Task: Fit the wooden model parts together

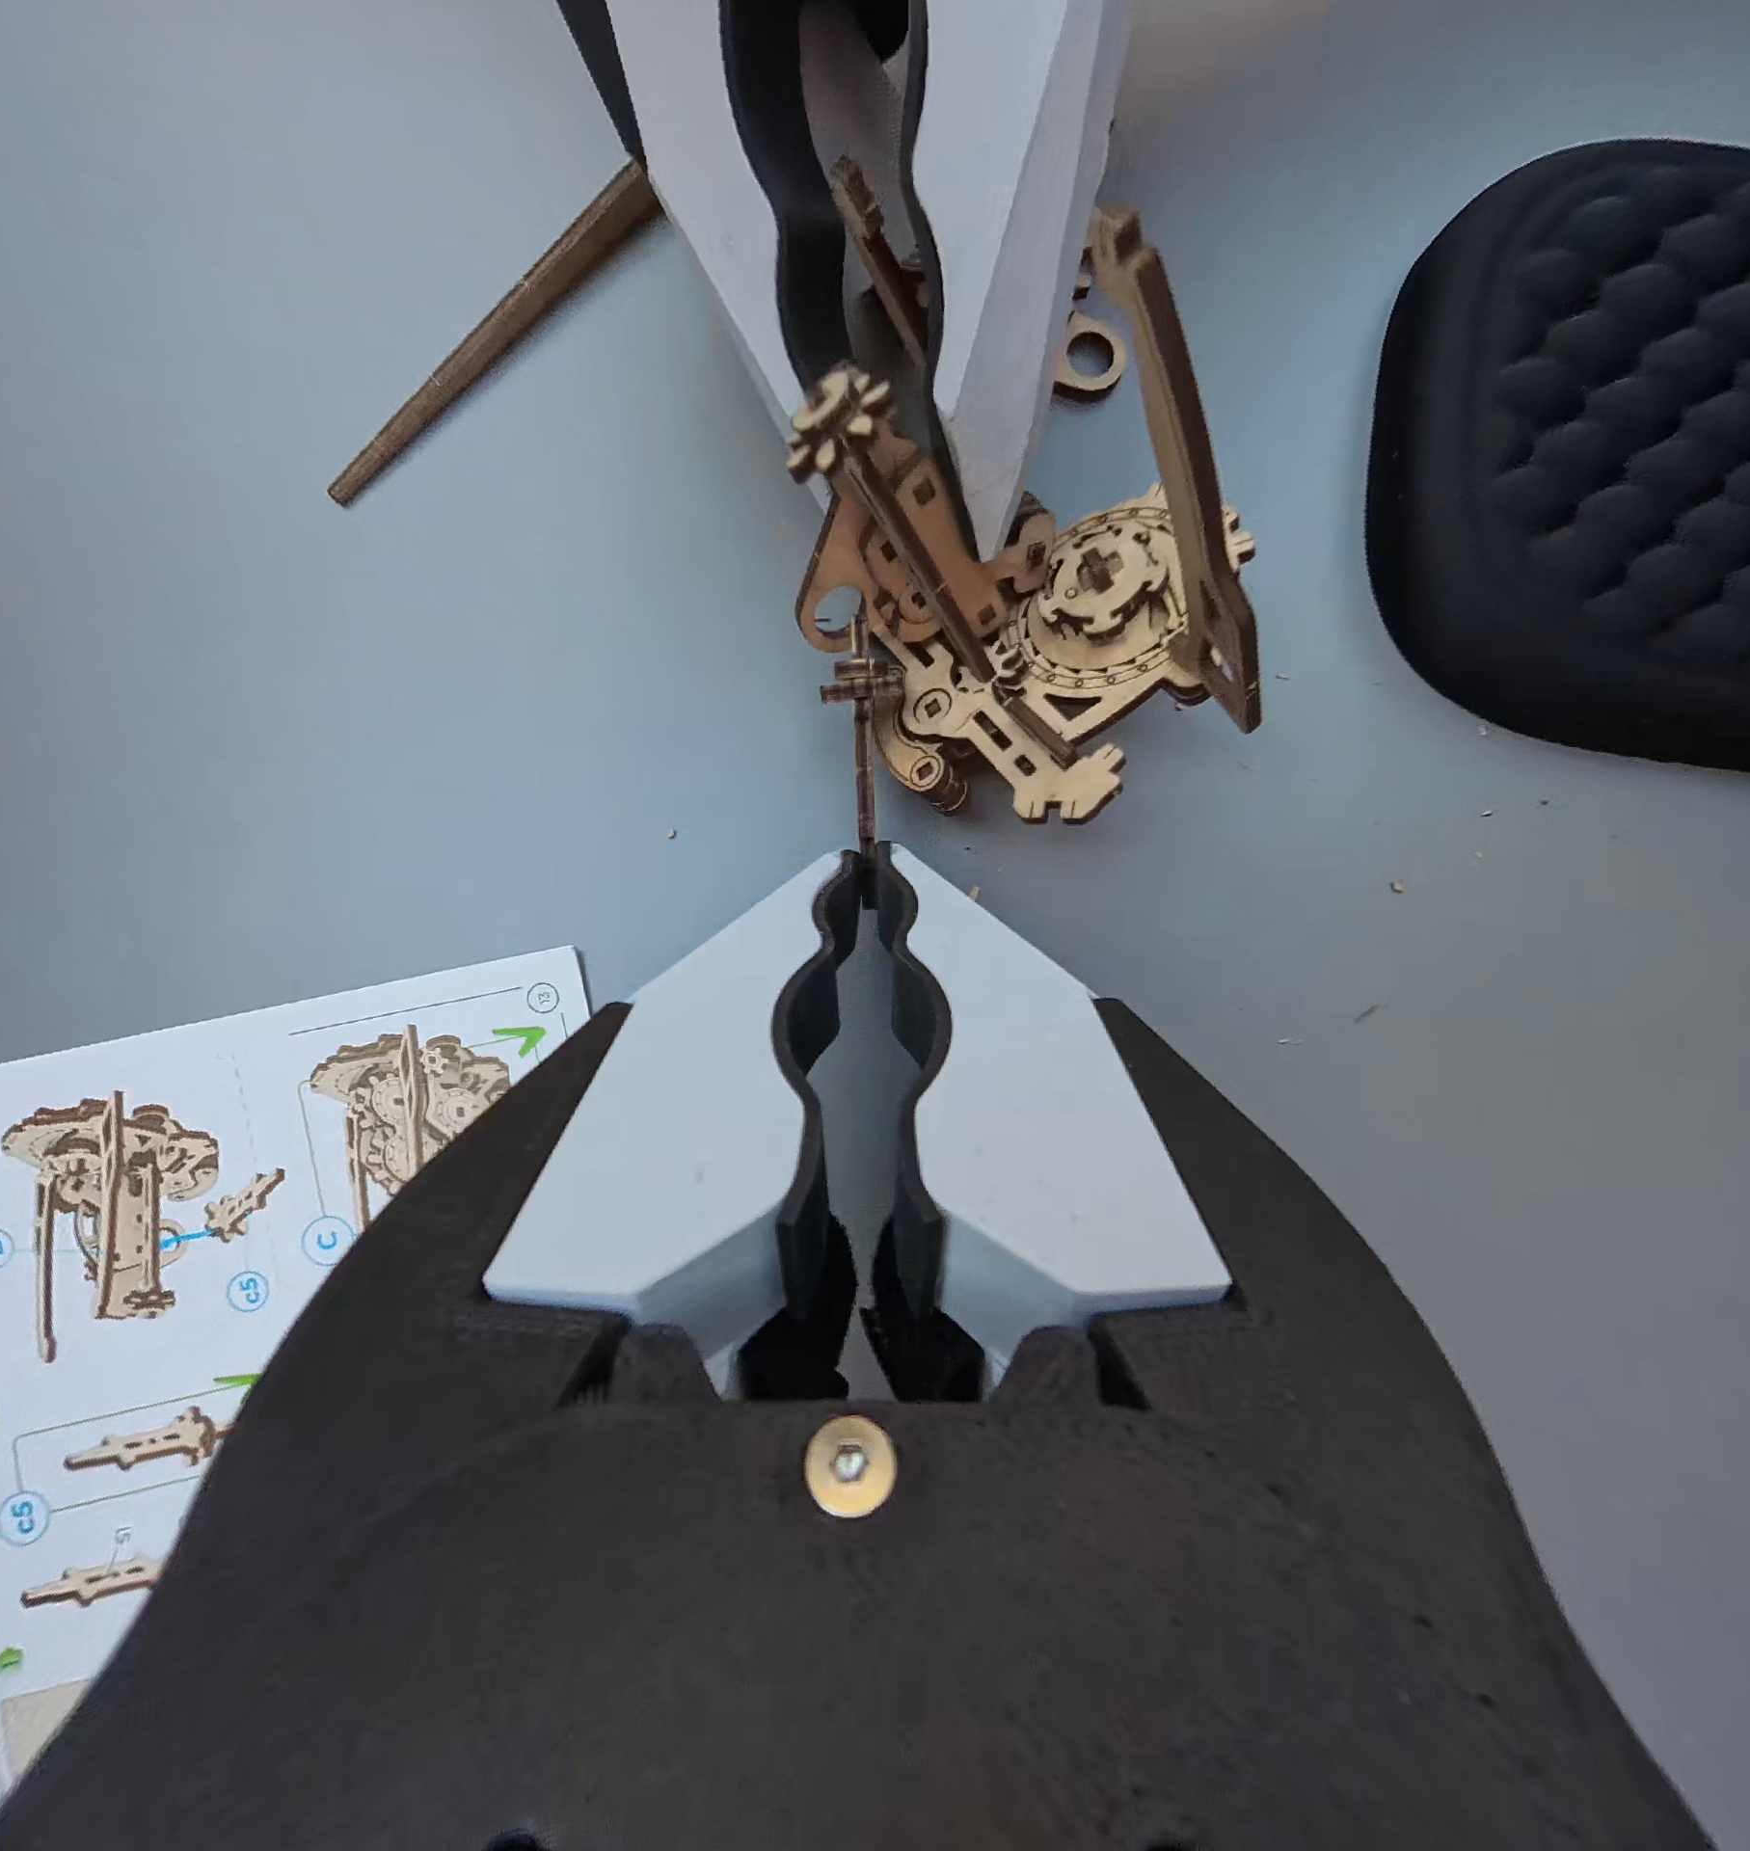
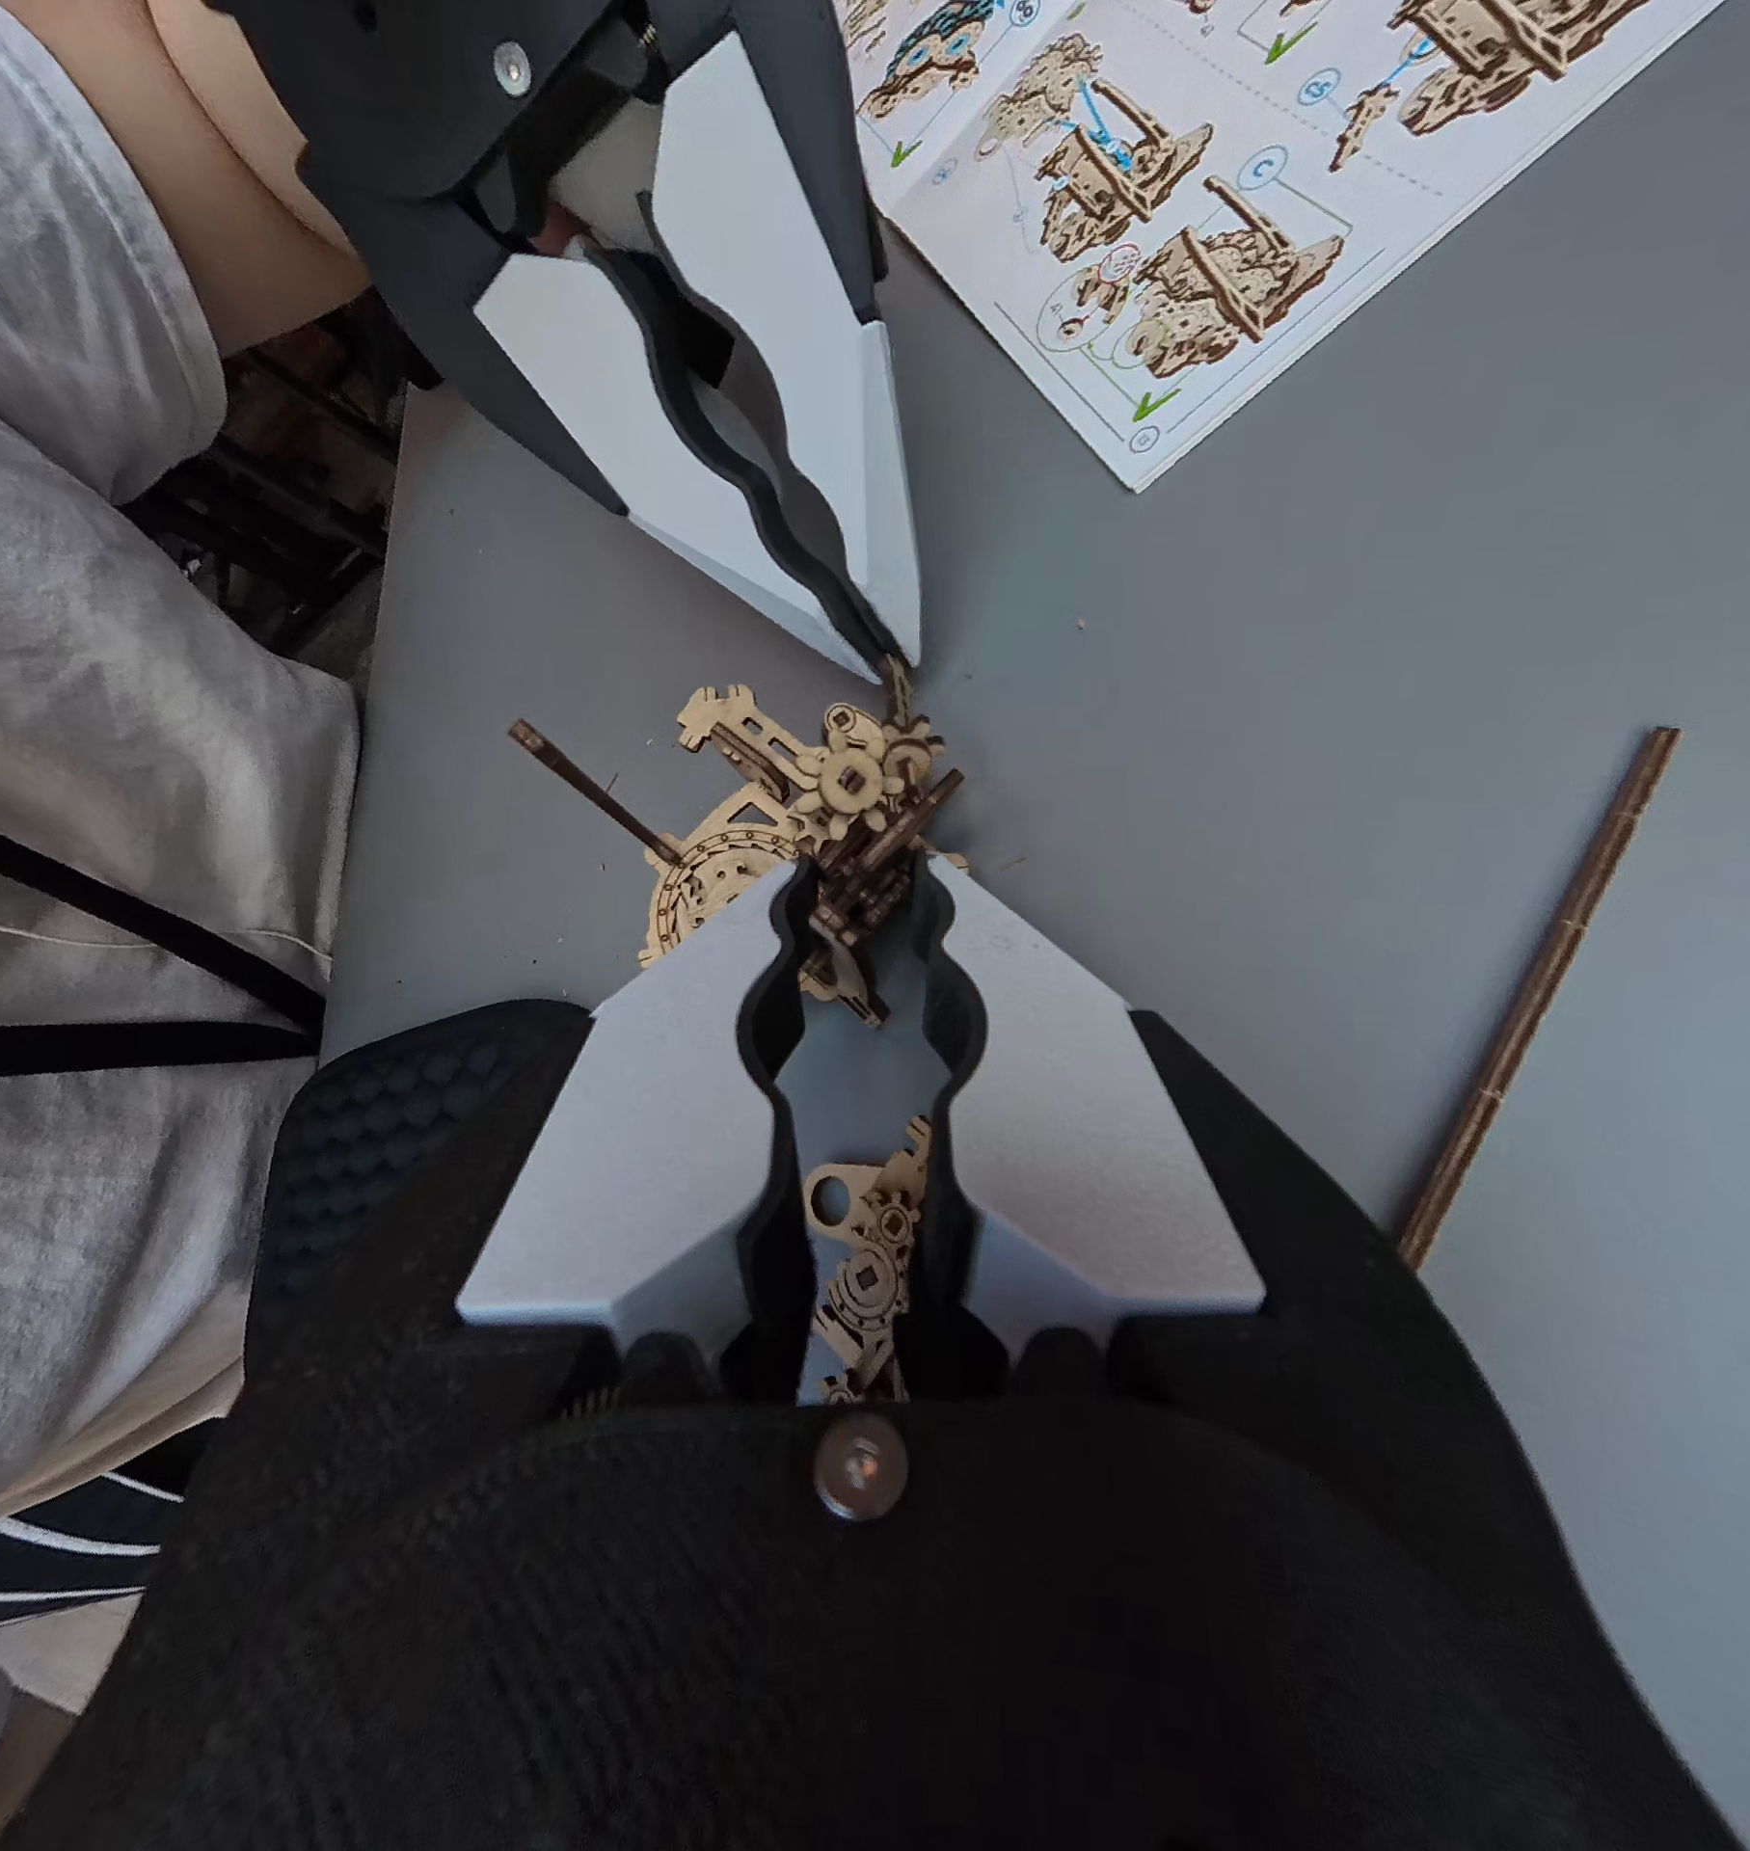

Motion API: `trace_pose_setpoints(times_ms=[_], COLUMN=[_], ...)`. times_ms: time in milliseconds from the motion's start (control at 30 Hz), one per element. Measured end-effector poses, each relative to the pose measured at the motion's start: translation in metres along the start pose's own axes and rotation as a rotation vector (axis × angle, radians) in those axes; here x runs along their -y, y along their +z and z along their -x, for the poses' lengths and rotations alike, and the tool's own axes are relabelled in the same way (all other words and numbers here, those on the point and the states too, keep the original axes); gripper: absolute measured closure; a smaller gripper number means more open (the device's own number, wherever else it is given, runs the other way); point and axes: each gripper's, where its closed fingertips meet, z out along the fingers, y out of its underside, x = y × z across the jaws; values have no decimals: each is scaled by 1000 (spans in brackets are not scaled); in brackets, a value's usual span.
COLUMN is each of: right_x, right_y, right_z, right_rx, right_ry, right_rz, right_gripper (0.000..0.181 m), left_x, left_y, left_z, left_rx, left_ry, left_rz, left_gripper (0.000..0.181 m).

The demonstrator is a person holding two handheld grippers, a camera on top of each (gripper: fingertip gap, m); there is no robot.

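Observation:
The wooden model (image 1: 1081, 611), a pale laser-cut assembly with gears and a ringed disc, hangs just above the grey table (image 1: 350, 701). My right gripper (image 2: 860, 891) is shut on its gear frame (image 2: 850, 776); it enters the left wrist view from the top (image 1: 911, 501). My left gripper (image 1: 866, 871) is shut on the near end of a thin dark wooden part (image 1: 862, 761), seen edge-on. The part's far end, with a small crosspiece, meets the model's left edge. The right wrist view shows the left gripper (image 2: 891, 656) pinching that part (image 2: 899, 696) beside a small gear.
An instruction sheet (image 1: 199, 1252) lies at the lower left, also seen in the right wrist view (image 2: 1251, 200). A black padded cushion (image 1: 1602, 451) and a long wooden stick (image 1: 500, 341) lie on the table. A loose wooden ring (image 1: 1091, 356) lies behind the model. A person's grey clothing (image 2: 99, 801) borders the table edge. There is about 5 centimeters between the tips of the two grippers.

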Motion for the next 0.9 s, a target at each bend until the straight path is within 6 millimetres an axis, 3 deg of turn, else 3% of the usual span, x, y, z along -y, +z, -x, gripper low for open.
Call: trace_pose_setpoints(times_ms=[267,900], right_x=[7,9], right_y=[2,1], right_z=[1,9], right_rx=[-99,-210], right_ry=[-57,-123], right_rz=[3,29], right_gripper=[165,165], left_x=[5,7], left_y=[-18,-17], left_z=[0,-4], left_rx=[-57,117], left_ry=[-82,-90], left_rz=[266,383], left_gripper=[180,180])
